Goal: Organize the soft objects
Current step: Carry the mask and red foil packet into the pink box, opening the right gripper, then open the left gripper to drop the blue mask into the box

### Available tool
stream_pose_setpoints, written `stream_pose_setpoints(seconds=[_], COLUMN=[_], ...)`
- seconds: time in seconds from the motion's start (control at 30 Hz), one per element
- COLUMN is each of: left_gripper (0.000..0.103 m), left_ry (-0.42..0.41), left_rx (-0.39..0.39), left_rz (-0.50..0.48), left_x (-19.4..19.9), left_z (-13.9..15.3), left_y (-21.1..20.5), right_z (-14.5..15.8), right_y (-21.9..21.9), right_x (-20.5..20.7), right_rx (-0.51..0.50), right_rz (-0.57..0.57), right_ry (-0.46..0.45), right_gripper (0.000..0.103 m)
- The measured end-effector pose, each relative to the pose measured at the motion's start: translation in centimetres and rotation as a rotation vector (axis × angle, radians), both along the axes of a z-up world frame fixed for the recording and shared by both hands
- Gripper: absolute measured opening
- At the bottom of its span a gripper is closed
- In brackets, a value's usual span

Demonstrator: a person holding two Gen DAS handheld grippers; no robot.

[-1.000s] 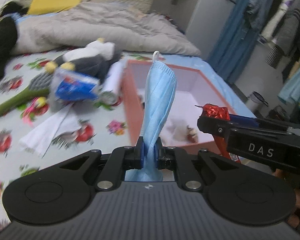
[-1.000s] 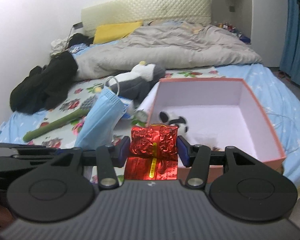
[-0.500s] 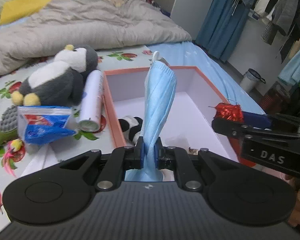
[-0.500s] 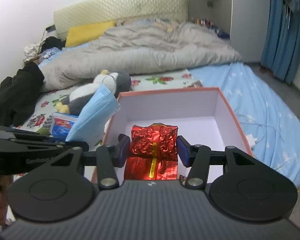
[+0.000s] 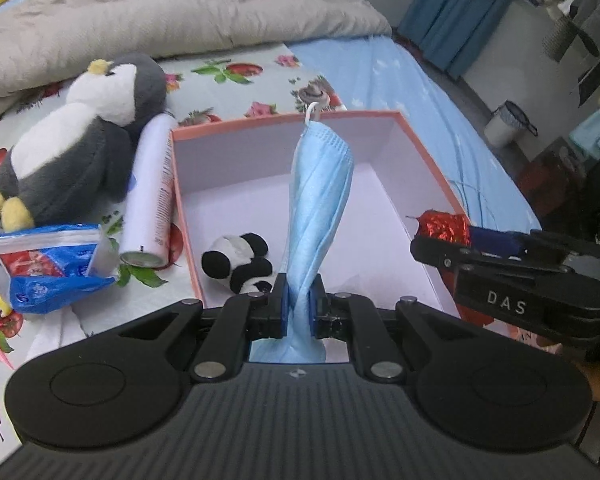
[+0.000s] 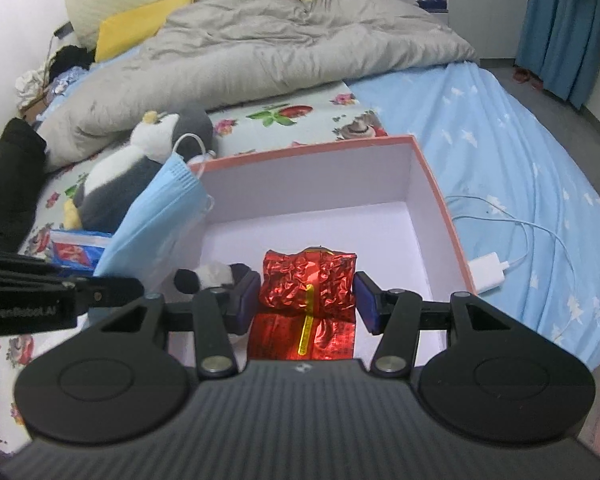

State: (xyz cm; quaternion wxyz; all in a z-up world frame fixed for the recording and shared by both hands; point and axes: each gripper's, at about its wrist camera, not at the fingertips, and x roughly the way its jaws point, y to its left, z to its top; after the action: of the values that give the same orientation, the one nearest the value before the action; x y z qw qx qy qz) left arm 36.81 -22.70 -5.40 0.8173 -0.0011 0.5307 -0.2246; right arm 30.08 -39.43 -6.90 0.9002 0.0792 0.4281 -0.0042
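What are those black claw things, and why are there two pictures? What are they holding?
A person holds a grabbing tool in each hand, and each tool carries a camera, so you get two pictures. The left claw pinches a blue face mask. The right claw grips a crinkly red foil packet. Both are over a pink box on the bed, with a little panda toy inside. Beside the box lie a penguin plush, a white spray can and a blue-and-red packet.

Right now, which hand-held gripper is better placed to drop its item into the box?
Right. Its gripper holds the red packet over the box floor; the left one's mask sits nearer the front edge.
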Motion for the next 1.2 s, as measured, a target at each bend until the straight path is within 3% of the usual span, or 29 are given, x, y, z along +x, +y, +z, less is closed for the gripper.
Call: stream_pose_setpoints(seconds=[0.17, 0.3, 0.63, 0.97, 1.2], left_gripper=[0.013, 0.031, 0.031, 0.031, 0.031], left_ry=[0.003, 0.003, -0.081, -0.256, -0.315], left_rx=[0.017, 0.038, 0.007, 0.014, 0.016], left_rz=[0.012, 0.019, 0.042, 0.075, 0.082], left_x=[0.3, 0.1, -2.2, -8.3, -12.7], left_z=[-0.3, -0.5, 0.6, 2.6, 2.7], left_y=[-0.4, -0.2, 2.6, 5.7, 7.5], right_z=[-0.2, 0.1, 0.7, 1.0, 0.5], right_y=[-0.6, -0.7, -0.3, 1.1, 1.9], right_x=[0.4, 0.6, -0.9, -5.4, -9.1], right_rx=[0.0, -0.005, 0.034, 0.065, 0.065], right_rz=[-0.007, -0.017, -0.012, -0.005, 0.021], right_ry=[0.019, 0.017, -0.04, -0.138, -0.182], right_gripper=[0.056, 0.077, 0.077, 0.077, 0.077])
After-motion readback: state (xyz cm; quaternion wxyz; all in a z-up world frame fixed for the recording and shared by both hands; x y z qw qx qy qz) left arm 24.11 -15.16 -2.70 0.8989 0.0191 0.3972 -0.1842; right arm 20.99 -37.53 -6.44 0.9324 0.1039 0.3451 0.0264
